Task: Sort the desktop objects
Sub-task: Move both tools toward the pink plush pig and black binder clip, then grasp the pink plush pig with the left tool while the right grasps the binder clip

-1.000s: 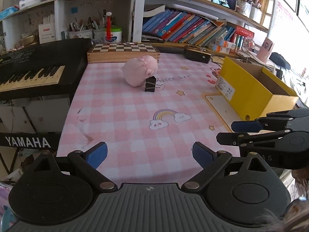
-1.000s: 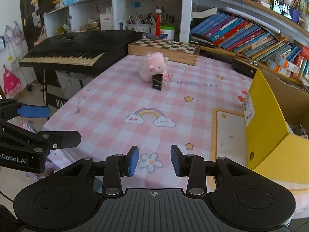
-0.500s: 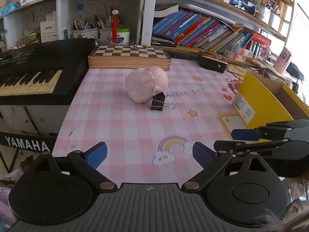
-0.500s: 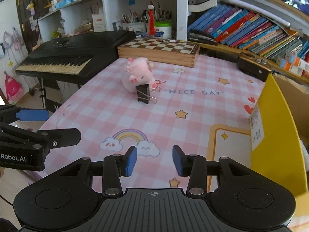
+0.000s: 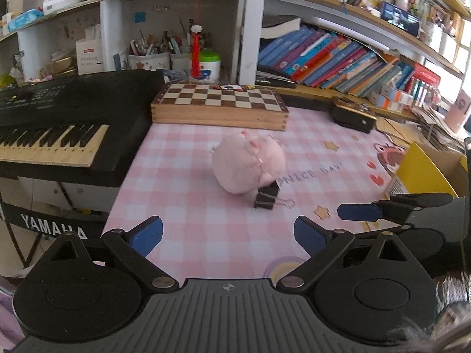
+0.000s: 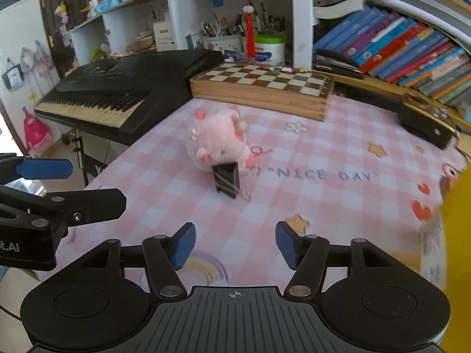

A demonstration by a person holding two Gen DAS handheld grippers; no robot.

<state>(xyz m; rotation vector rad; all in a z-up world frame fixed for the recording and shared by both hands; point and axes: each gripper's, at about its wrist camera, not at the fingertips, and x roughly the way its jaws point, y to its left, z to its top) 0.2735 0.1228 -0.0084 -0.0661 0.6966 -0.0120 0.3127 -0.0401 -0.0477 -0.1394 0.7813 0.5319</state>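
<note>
A pink plush toy (image 5: 248,166) (image 6: 219,144) lies in the middle of the pink checked tablecloth. A black binder clip (image 5: 267,196) (image 6: 226,180) stands against its near side. My left gripper (image 5: 228,234) is open and empty, short of the toy and the clip. My right gripper (image 6: 235,245) also holds nothing, and its jaws are opening a little short of the clip. In the left wrist view the right gripper's fingers (image 5: 360,212) show at the right edge. At the right stands a yellow box (image 5: 424,173) (image 6: 457,235).
A wooden chessboard case (image 5: 219,106) (image 6: 262,86) lies behind the toy. A black keyboard (image 5: 59,126) (image 6: 123,88) borders the table on the left. A dark case (image 5: 353,114) (image 6: 425,120) sits at the back right. Shelves of books and pen cups line the back.
Both grippers have moved forward over the table toward the toy and clip, which now look larger. The right gripper's jaws have spread wider apart.
</note>
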